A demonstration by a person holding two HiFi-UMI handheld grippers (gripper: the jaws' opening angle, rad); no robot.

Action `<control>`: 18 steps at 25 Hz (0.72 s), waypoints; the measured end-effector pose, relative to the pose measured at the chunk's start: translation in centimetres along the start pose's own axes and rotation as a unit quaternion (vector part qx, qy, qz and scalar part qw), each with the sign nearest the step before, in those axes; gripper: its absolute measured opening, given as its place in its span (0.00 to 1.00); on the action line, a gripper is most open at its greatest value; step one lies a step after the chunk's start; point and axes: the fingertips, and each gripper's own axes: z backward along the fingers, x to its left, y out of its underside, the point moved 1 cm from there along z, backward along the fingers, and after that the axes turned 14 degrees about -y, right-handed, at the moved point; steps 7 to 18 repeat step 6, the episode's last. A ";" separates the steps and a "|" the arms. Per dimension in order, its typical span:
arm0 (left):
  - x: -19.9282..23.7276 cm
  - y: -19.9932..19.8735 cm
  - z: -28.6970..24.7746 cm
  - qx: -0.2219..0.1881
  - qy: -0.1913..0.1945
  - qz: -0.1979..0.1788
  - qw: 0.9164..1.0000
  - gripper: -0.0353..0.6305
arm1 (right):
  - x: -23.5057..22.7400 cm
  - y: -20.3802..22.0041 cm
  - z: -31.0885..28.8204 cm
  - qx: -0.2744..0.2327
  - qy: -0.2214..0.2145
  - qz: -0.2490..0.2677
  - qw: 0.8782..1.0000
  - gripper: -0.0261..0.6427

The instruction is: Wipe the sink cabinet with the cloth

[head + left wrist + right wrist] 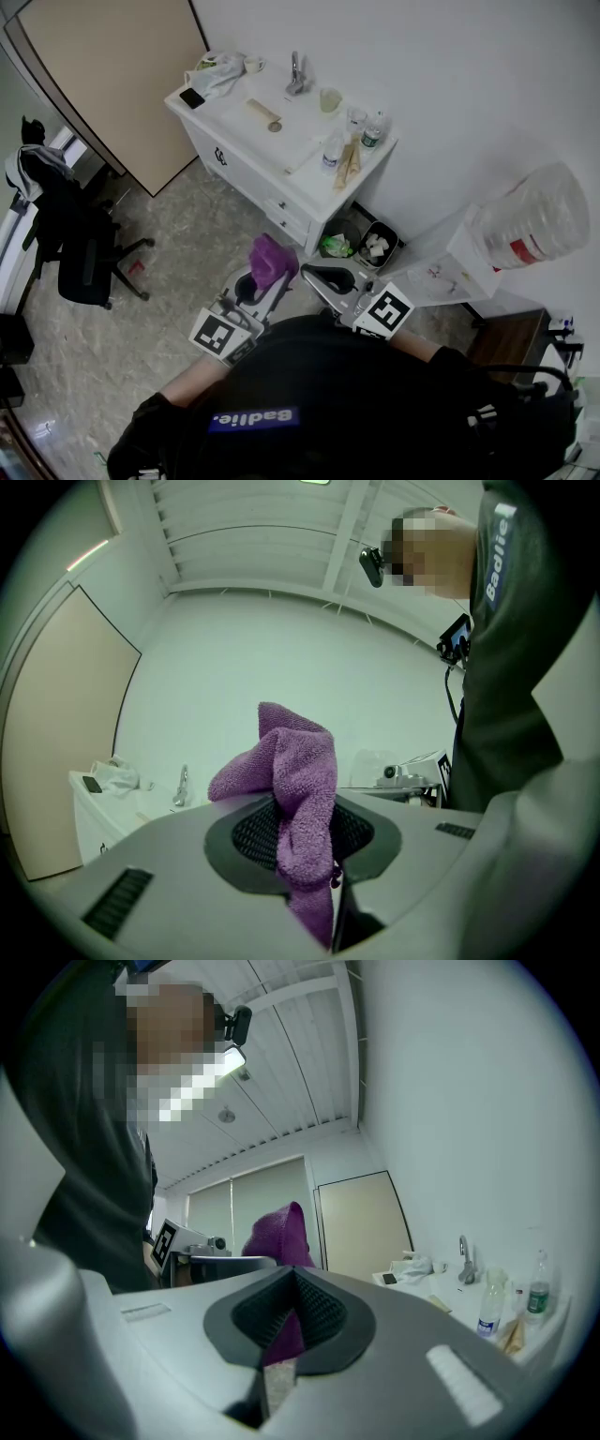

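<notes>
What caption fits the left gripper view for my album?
Left claw shut on a purple cloth, sink cabinet waiting behind.

Cloth (270, 257) in left tongs (259, 279), sink cabinet (251, 169) ahead, 2 bins (386, 232) right of it

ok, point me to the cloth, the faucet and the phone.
cloth (302, 780), left gripper view, on its upper fold.
faucet (296, 75), head view, on its upright body.
phone (191, 97), head view, middle of its dark face.
</notes>
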 end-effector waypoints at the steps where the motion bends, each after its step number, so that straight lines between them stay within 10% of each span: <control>1: 0.1 0.1 0.1 0.002 0.000 -0.001 1.000 0.18 | 0.0 0.0 0.0 0.000 0.000 0.001 1.000 0.03; 18: 0.1 -0.3 0.2 -0.007 -0.001 0.000 1.000 0.18 | 0.1 -0.2 -0.1 0.002 0.000 0.000 1.000 0.03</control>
